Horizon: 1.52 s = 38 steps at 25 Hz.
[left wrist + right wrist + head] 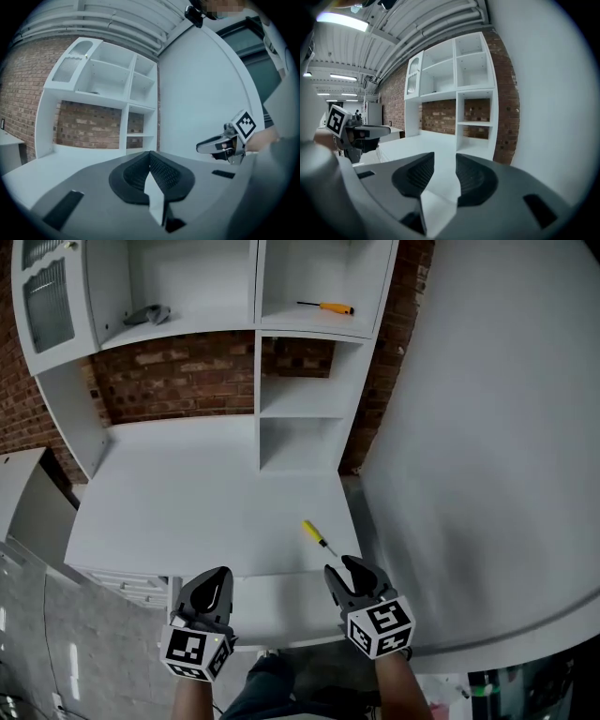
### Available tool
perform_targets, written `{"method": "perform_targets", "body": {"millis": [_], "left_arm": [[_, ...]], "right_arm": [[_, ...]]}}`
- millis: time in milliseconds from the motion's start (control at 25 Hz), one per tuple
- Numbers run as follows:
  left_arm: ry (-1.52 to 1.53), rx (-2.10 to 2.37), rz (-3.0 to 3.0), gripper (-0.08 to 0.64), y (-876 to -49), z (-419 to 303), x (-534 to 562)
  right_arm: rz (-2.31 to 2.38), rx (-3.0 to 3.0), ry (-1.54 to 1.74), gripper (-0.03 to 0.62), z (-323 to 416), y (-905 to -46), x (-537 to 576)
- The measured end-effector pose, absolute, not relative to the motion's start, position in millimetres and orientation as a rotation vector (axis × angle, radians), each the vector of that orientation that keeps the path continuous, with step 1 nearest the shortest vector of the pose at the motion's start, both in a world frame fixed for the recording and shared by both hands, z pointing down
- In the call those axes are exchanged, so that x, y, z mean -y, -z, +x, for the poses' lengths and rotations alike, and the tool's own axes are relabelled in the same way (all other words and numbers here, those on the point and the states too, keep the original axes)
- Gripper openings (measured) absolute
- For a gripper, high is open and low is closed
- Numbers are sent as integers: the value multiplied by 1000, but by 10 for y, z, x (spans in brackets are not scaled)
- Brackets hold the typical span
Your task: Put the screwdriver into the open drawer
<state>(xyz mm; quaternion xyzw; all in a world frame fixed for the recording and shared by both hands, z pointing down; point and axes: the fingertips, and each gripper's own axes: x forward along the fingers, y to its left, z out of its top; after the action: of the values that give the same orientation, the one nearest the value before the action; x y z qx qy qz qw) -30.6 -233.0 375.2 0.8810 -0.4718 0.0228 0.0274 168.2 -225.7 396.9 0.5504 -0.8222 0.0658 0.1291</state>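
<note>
A small screwdriver (315, 533) with a yellow handle lies on the white desk top (187, 502), close to the front edge. My right gripper (343, 567) hovers just in front of its tip, jaws open with nothing between them (444, 161). Below the desk edge an open white drawer (281, 606) sticks out between the two grippers. My left gripper (217, 575) hangs over the drawer's left end, its pads meeting and holding nothing (150, 153). Each gripper sees the other: the right gripper (211, 145) and the left gripper (370, 132).
A second screwdriver (327, 307) with an orange handle lies on the upper right shelf. A grey object (148, 313) sits on the upper left shelf. A white wall panel (487, 427) stands right of the desk; closed drawers (131, 583) are at the left.
</note>
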Motion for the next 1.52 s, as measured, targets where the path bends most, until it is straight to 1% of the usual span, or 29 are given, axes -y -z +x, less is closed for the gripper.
{"method": "perform_targets", "body": {"millis": [120, 360, 600, 800, 1120, 1280, 1520], "left_arm": [[-112, 1435, 2688, 12, -3911, -329, 2611], [-160, 1398, 2620, 12, -4268, -360, 3071], [-234, 1337, 2561, 12, -4596, -385, 3347], [-245, 1344, 2520, 12, -4753, -498, 3576], [-265, 1359, 2454, 12, -4973, -639, 3733], [-274, 1345, 2444, 12, -5023, -643, 3719], [-238, 1369, 2457, 12, -4912, -664, 3652]], "right_arm": [[1532, 2336, -227, 137, 1714, -4261, 2686], [1400, 2198, -373, 121, 1827, -5052, 3378], [1269, 2060, -469, 101, 1894, -5694, 3823], [1170, 1973, -517, 101, 1966, -6034, 4078], [1077, 1915, -602, 98, 1972, -6322, 4220], [1076, 1921, -588, 78, 1956, -6322, 4211], [1121, 1958, -573, 77, 1897, -6179, 4131]]}}
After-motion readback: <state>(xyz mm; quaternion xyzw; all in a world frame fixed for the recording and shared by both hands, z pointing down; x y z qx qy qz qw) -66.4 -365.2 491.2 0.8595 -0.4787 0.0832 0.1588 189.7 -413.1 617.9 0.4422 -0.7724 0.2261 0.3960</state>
